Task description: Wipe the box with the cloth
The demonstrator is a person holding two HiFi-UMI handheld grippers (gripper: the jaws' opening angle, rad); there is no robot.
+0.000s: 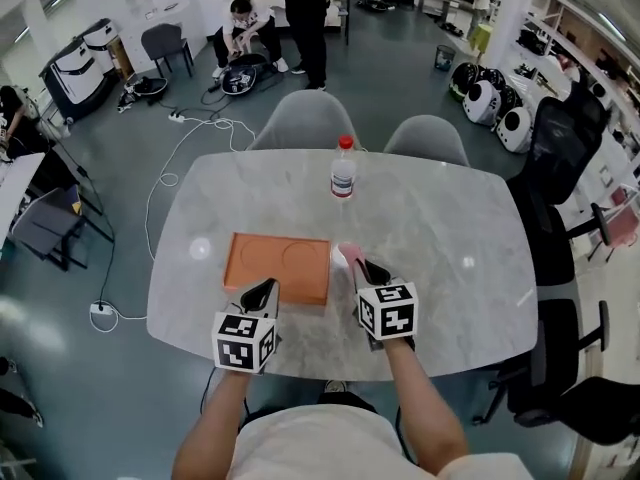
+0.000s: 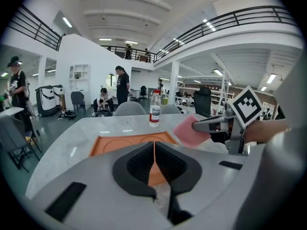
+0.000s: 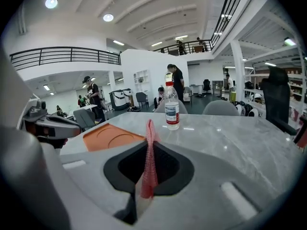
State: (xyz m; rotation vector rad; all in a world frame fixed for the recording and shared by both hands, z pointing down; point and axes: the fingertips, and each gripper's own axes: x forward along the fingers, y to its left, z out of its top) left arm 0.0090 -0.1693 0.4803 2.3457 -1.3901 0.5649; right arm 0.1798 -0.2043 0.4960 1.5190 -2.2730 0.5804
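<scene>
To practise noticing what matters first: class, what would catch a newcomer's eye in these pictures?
A flat orange box lies in the middle of the marble table. The right gripper is shut on a pink cloth beside the box's right edge; a red-capped bottle stands beyond.
</scene>
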